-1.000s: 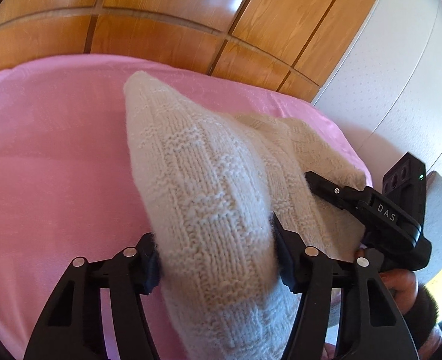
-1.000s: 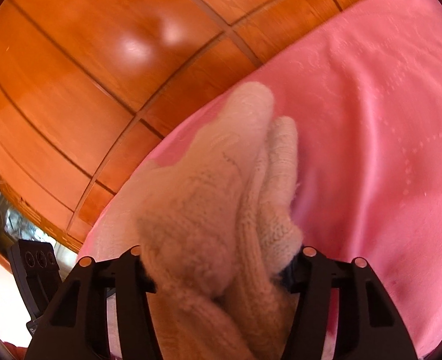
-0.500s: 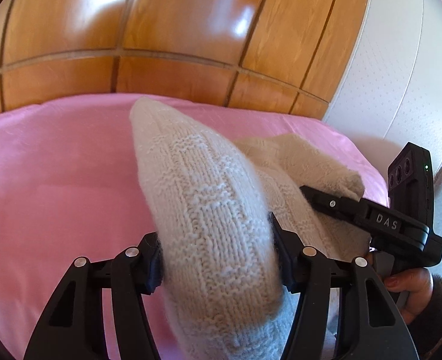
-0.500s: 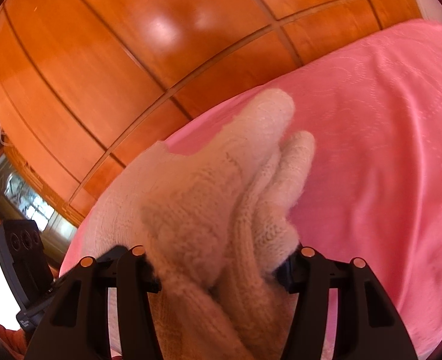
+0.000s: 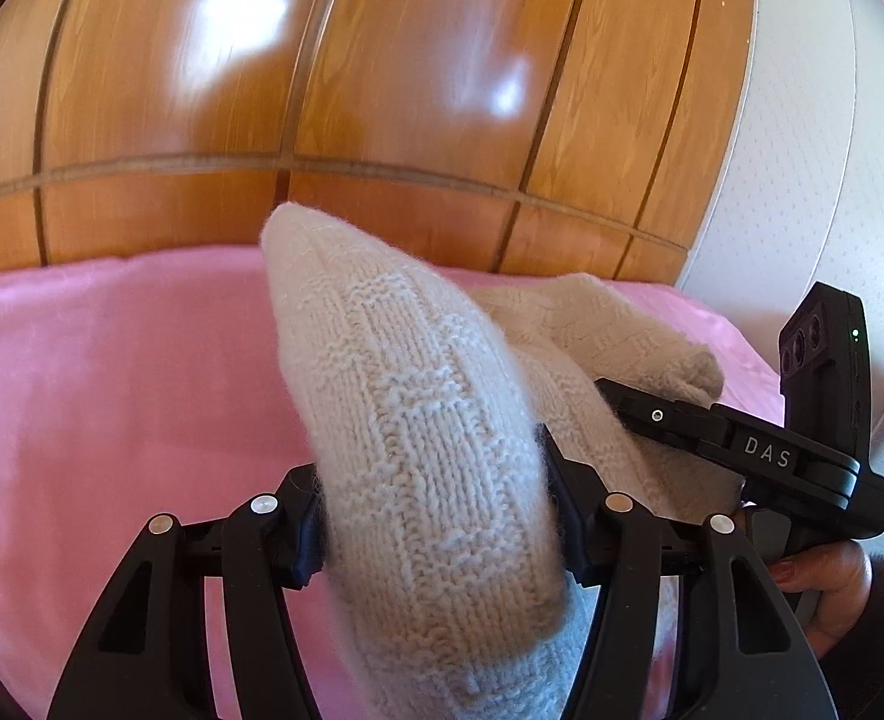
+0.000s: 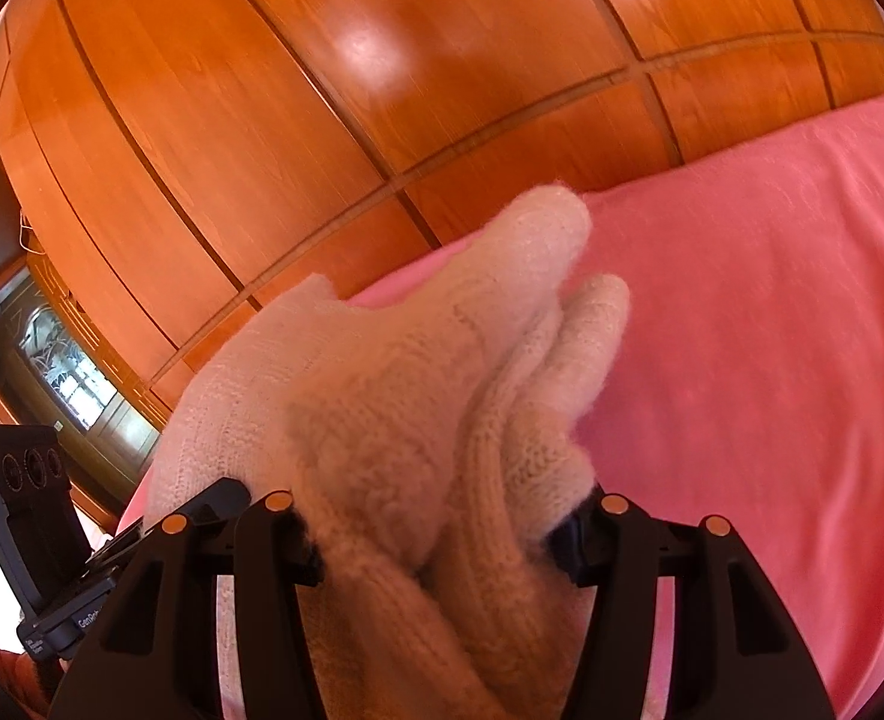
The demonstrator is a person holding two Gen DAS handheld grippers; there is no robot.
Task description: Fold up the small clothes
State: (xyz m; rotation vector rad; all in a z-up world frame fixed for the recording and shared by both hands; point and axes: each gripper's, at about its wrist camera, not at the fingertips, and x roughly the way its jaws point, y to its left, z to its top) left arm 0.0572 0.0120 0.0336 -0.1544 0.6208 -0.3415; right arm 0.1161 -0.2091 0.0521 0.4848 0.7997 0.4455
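Note:
A cream knitted garment (image 5: 424, 450) is held up over the pink bedspread (image 5: 112, 396). My left gripper (image 5: 433, 510) is shut on one bunched end of it, the knit bulging between the fingers. My right gripper (image 6: 442, 534) is shut on the other end (image 6: 430, 396), where two folds of knit stick out ahead. The right gripper also shows in the left wrist view (image 5: 742, 444) at the right, held by a hand. The left gripper shows at the lower left of the right wrist view (image 6: 34, 540). The garment spans between the two.
A glossy wooden panelled wall (image 5: 382, 90) stands behind the bed. A white wall (image 5: 814, 150) is at the right in the left wrist view. A dark cabinet opening (image 6: 64, 372) is at the left in the right wrist view.
Both grippers have risen and tilted up with the garment; more wooden wall and less bedspread fills each view. The grips have not changed.

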